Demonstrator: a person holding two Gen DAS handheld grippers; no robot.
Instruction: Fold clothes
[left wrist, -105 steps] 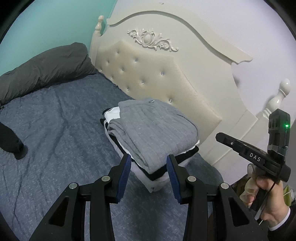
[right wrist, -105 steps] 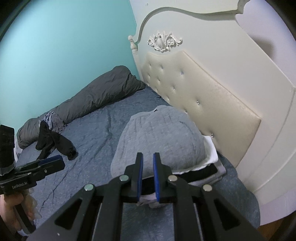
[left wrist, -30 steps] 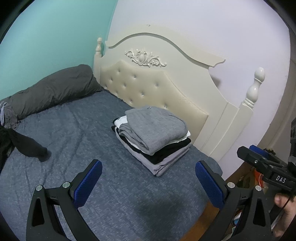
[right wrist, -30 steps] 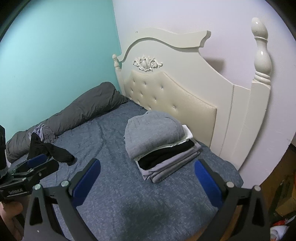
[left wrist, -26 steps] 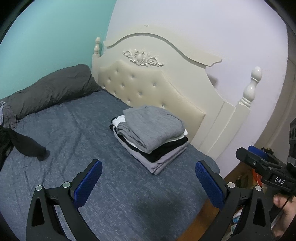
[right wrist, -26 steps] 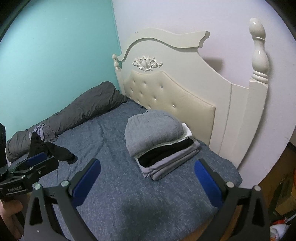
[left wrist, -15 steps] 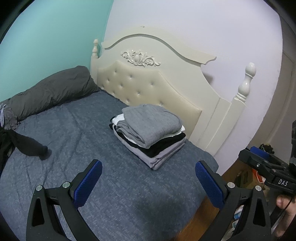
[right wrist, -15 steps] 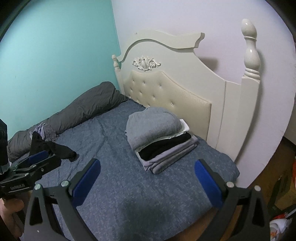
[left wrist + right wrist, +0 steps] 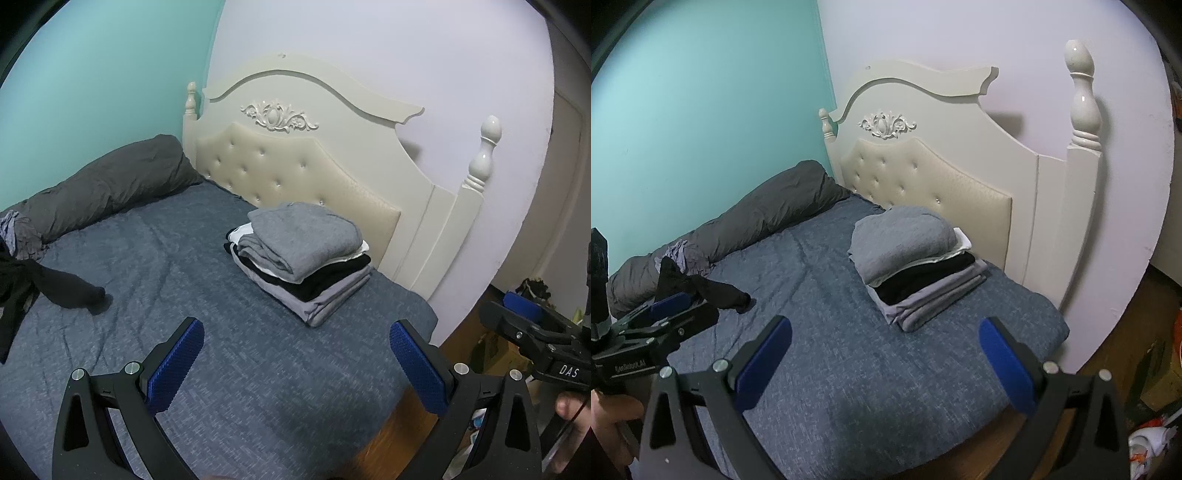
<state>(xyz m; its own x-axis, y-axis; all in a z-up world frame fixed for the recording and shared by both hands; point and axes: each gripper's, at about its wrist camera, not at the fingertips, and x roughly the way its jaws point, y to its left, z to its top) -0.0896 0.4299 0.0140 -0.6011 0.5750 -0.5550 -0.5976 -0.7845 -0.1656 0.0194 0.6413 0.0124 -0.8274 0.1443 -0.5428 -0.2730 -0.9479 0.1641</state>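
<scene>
- Folded stack sits on the bed, near the headboard at the corner by the lilac wall. Likely parked there to leave the middle of the blue cover free as folding space.
- Stack order, top down: grey knit, a white piece showing only at its edge, a black piece, pale grey pieces at the bottom. Edges roughly squared; the grey knit bulges and overhangs slightly toward the open side of the bed.
- Left hand-held gripper: jaws spread wide, nothing between the blue pads, held above the near part of the bed, well apart from the stack.
- Right hand-held gripper: jaws equally wide and empty, aimed at the same corner. Seen from the left wrist view it hangs off the bed's edge, over the wooden floor.
- Black garment lies loose and unfolded on the far side of the bed, beside a crumpled lilac-grey piece and the rolled dark quilt.
- Judgement: grey knit looks finished; the black garment is the probable next piece, so both tools being empty and wide suits a fresh pick-up.
</scene>
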